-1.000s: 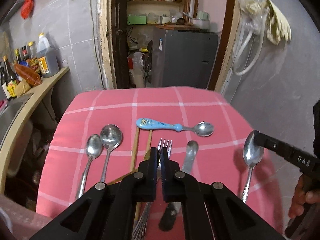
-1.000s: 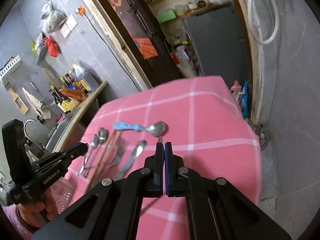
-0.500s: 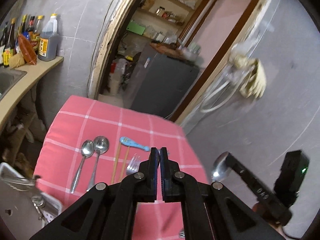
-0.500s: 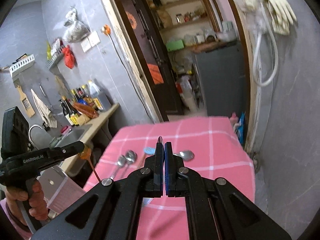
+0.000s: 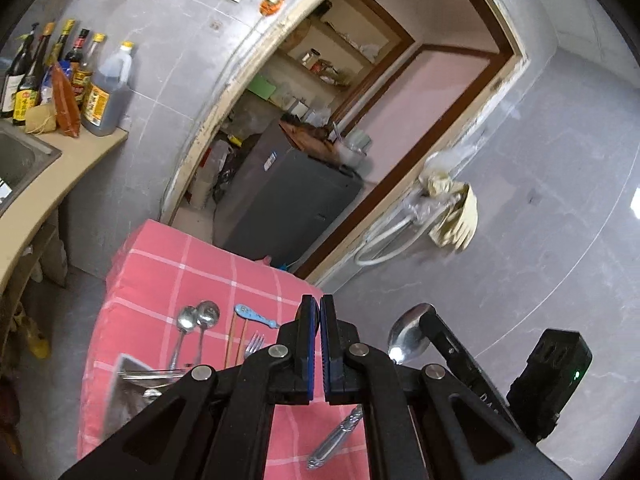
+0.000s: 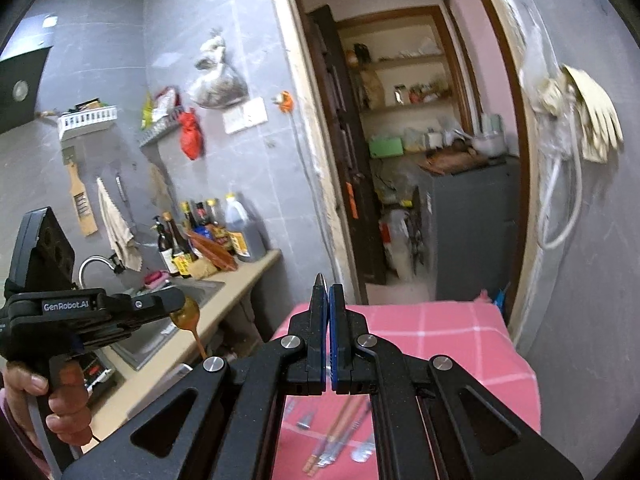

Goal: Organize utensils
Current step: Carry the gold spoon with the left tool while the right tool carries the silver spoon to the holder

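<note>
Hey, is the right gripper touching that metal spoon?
Touching. In the left wrist view, the right gripper is closed on the metal spoon at its neck, with the bowl sticking out.

Left wrist view: high above the pink checked table (image 5: 160, 280), tilted, looking forward and down past the left gripper (image 5: 316, 308) toward the doorway (image 5: 360, 120).
Right wrist view: raised above the table's near edge, facing nearly level into the doorway (image 6: 420, 160); table (image 6: 460, 328) low in frame.
Nearness: both well back from the utensils; they show small.
Cross-sight: left view catches the right gripper (image 5: 424, 320) lower right; right view catches the left gripper (image 6: 176, 304) at left.
Shared: table, doorway, grey cabinet (image 5: 288, 208) (image 6: 472, 232), counter bottles (image 5: 60, 72) (image 6: 208, 232), hanging gloves (image 5: 456, 216) (image 6: 592, 120).
</note>
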The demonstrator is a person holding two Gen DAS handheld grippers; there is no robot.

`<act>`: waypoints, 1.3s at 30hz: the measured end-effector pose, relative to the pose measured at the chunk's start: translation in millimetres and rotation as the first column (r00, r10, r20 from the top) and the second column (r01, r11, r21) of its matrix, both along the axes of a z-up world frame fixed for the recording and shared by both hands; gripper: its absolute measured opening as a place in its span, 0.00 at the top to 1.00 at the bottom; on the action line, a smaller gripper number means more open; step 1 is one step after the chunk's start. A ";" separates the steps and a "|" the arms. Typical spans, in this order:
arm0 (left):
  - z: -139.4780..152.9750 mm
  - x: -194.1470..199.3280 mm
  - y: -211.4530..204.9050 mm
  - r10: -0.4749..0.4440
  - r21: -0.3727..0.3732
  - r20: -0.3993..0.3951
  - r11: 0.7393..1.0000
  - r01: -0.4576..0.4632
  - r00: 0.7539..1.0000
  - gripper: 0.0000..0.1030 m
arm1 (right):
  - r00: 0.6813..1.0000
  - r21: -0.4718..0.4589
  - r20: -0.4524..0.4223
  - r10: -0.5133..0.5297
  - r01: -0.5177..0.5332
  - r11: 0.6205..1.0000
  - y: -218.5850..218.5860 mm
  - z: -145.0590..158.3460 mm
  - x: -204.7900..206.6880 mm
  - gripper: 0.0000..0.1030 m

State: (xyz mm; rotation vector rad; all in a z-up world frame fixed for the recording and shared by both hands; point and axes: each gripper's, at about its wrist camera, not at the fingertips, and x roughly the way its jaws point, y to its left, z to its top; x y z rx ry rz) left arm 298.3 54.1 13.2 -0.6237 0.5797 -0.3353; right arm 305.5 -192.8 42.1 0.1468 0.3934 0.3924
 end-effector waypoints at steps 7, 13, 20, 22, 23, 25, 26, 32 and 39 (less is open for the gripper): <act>-1.0 -17.9 44.3 0.023 -0.106 0.001 0.994 -0.023 1.000 0.97 | 0.998 -0.055 0.042 0.040 -0.038 0.998 52.2 5.0 -13.4 0.98; -0.3 -30.3 58.0 0.023 -0.092 0.021 0.996 -0.021 1.000 0.97 | 0.996 -0.106 0.086 0.028 -0.019 0.994 77.3 1.7 -23.6 0.98; -27.3 -36.5 67.7 0.007 -0.087 -0.010 0.996 -0.007 1.000 0.97 | 0.996 -0.164 0.077 0.040 -0.027 0.986 103.7 -16.2 -26.0 0.98; -35.8 -37.9 68.7 -0.004 -0.087 -0.022 0.996 0.003 1.000 0.97 | 0.996 -0.176 0.073 0.050 -0.037 0.984 108.0 -21.8 -28.3 0.98; -39.2 -38.6 68.7 -0.009 -0.085 -0.026 0.996 0.007 1.000 0.97 | 0.996 -0.182 0.071 0.054 -0.040 0.982 109.9 -24.4 -29.2 0.98; -44.2 -39.8 68.8 -0.015 -0.081 -0.031 0.997 0.013 0.999 0.97 | 0.996 -0.198 0.065 0.066 -0.052 0.979 112.9 -31.8 -32.9 0.98; -47.6 -40.2 69.1 -0.022 -0.083 -0.033 0.996 0.019 0.999 0.97 | 0.996 -0.205 0.062 0.069 -0.054 0.977 114.5 -34.5 -34.4 0.98; -66.7 -43.1 72.3 -0.041 -0.079 -0.064 0.996 0.036 0.997 0.97 | 0.995 -0.217 0.011 0.095 -0.090 0.972 117.9 -53.6 -38.9 0.98; -80.9 -46.9 75.4 -0.047 -0.052 -0.102 0.998 0.042 0.994 0.97 | 0.993 -0.210 -0.038 0.116 -0.121 0.970 116.3 -67.7 -43.2 0.97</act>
